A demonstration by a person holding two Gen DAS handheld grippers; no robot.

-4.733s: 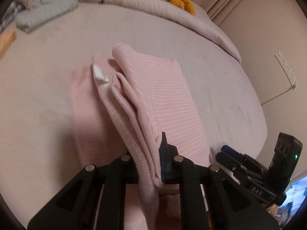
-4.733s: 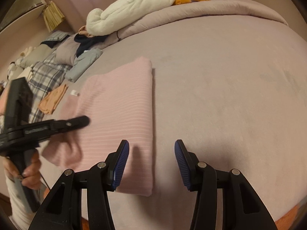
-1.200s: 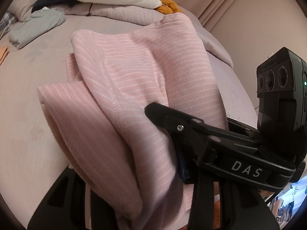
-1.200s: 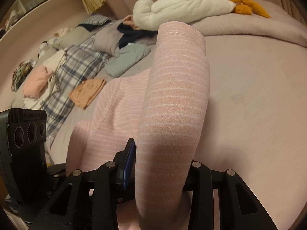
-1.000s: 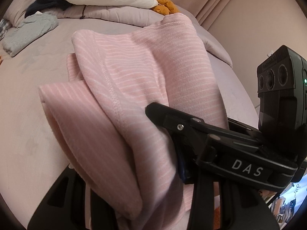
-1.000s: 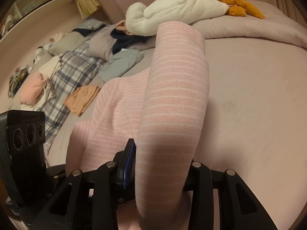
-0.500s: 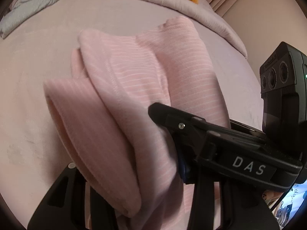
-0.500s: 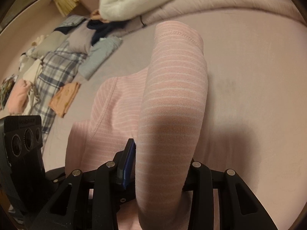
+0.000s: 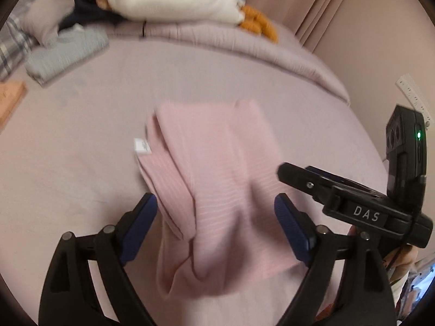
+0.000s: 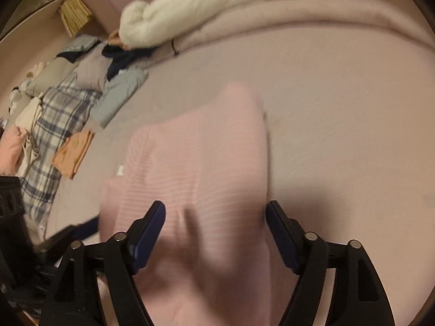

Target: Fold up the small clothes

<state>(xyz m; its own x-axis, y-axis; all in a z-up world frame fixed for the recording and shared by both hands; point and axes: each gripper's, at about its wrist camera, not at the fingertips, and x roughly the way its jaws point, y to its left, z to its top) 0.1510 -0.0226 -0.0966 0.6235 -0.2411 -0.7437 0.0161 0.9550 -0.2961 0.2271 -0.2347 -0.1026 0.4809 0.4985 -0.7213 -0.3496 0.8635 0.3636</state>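
Your left gripper (image 9: 216,224) has its jaws spread wide, gripping nothing. The pink garment (image 9: 214,190) lies on the bed (image 9: 81,163) between and ahead of those jaws, folded into a rough, rumpled block with loose layers along the edge nearest the left-hand jaw. A small white tag (image 9: 142,146) sticks out ahead of that jaw. Your right gripper (image 10: 214,236) shows beside the right-hand jaw in the left view, its black body marked DAS. Its jaws are also wide apart and hold nothing; the garment (image 10: 195,184) fills the gap between them and runs forward. Both views are blurred, so the fine stripes are only faint.

No containers are in view.

The bed is covered in a pale mauve sheet. Far ahead of the jaws, a rolled mauve quilt (image 9: 231,38) runs across the bed, and on it rests a white plush toy (image 9: 168,0) with orange feet (image 9: 258,23). Ahead and to the left of your left jaws lies a folded grey-blue item (image 9: 65,51). In the right view, far off to the left of the jaws, there is a plaid cloth (image 10: 54,125), a folded peach piece (image 10: 73,153) and a heap of other clothes (image 10: 89,62). To the right of the left jaws, a pink curtain (image 9: 323,13) hangs, and a white power strip (image 9: 413,96) is on the wall.
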